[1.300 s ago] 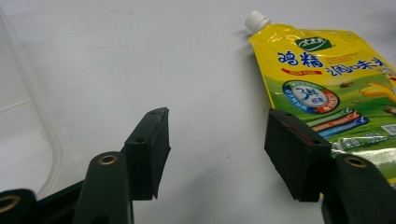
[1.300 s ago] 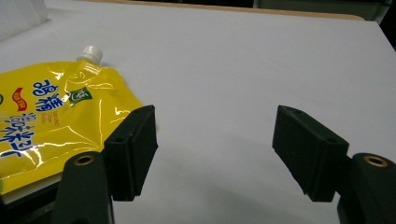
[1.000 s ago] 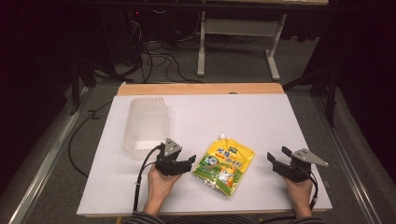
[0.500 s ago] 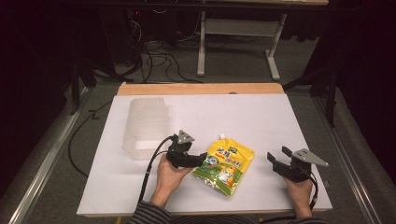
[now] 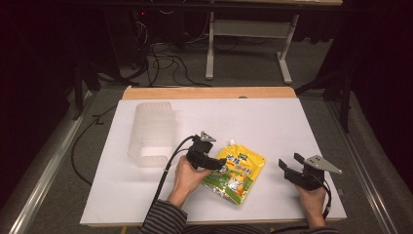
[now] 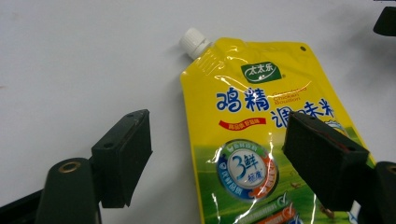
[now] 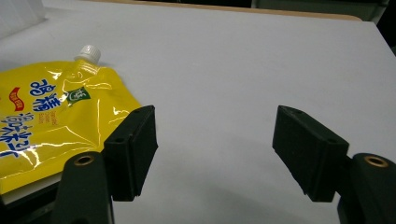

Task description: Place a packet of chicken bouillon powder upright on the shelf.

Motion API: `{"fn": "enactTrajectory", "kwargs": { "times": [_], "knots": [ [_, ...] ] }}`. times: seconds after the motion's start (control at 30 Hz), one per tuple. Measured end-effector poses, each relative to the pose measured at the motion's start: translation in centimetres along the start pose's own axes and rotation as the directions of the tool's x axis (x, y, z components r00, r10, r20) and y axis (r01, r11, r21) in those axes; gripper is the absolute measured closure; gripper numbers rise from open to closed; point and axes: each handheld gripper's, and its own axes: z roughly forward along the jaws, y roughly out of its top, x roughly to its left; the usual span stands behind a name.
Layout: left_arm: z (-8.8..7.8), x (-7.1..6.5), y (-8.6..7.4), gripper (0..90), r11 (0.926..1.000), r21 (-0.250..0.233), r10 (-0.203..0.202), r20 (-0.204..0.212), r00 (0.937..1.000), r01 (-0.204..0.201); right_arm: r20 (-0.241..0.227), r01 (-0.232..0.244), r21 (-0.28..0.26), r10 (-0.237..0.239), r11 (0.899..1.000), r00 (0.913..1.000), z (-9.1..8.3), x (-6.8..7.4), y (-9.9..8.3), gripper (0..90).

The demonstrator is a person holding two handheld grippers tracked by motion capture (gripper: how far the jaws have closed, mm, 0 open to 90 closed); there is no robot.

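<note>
A yellow spouted pouch (image 5: 236,170) with a white cap (image 6: 194,42) lies flat on the white table sheet (image 5: 272,122). My left gripper (image 5: 216,163) hovers over the pouch's left edge; its jaws have just been opening and stand wide. In the left gripper view (image 6: 217,158) one jaw is over the bare sheet, the other over the pouch (image 6: 261,126), and neither presses on it. My right gripper (image 5: 291,165) rests open at the right, nothing between its jaws (image 7: 215,149). The pouch (image 7: 51,116) lies to its left.
A translucent ribbed plastic container (image 5: 152,132) stands on the sheet's left side. The wooden table edge (image 5: 209,92) runs along the back. Cables (image 5: 160,58) and a desk frame (image 5: 248,44) are on the floor beyond.
My left gripper has moved right across the sheet onto the pouch's left edge. The right gripper and the pouch have stayed in place.
</note>
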Motion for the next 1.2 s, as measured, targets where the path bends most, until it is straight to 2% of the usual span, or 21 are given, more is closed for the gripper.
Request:
{"fn": "enactTrajectory", "kwargs": {
  "times": [0.07,0.13,0.27,0.4,0.57,0.77,0.83,1.03,1.2],
  "knots": [
    [0.4,0.0,0.2,23.6,1.0000,0.009,0.000,0.004,1.0000,0.000,-0.001,0.001,0.001,-0.001,1.000,1.0000,0.0,0.0,0.0,31.3],
    [1.4,-0.2,0.5,22.8,0.9989,0.046,-0.007,0.017,0.9998,0.007,-0.001,0.000,0.001,0.000,1.000,1.0000,0.0,0.0,0.0,31.2],
    [2.2,-0.2,0.6,21.8,0.9979,0.062,-0.022,0.031,0.9993,0.020,-0.001,0.003,0.001,-0.003,1.000,1.0000,0.0,0.0,0.0,31.3],
    [3.2,-0.1,0.4,19.0,0.9932,0.112,-0.036,0.034,0.9988,0.032,-0.002,0.004,0.001,-0.004,1.000,1.0000,0.0,0.0,0.0,31.3],
    [4.2,-0.1,0.3,18.0,0.9882,0.148,-0.048,0.043,0.9979,0.041,0.000,0.007,0.004,-0.007,1.000,1.0000,0.0,0.1,0.0,31.3],
    [4.7,-0.9,0.6,18.1,0.9865,0.163,-0.021,0.034,0.9992,0.015,0.001,0.009,0.008,-0.009,1.000,1.0000,0.1,0.1,0.0,31.2],
    [4.8,-1.0,0.8,18.9,0.9848,0.173,-0.024,0.045,0.9987,0.016,0.000,0.005,0.011,-0.005,1.000,1.0000,0.1,0.1,0.0,31.2],
    [5.0,-1.2,1.0,19.6,0.9821,0.188,-0.020,0.042,0.9989,0.012,0.001,0.003,0.010,-0.003,1.000,1.0000,0.1,0.1,0.0,31.2],
    [4.9,-1.4,0.9,27.5,0.9830,0.183,0.001,0.011,0.9999,-0.003,0.005,0.005,0.011,-0.005,1.000,1.0000,0.1,0.1,0.0,31.2]
  ]
}}
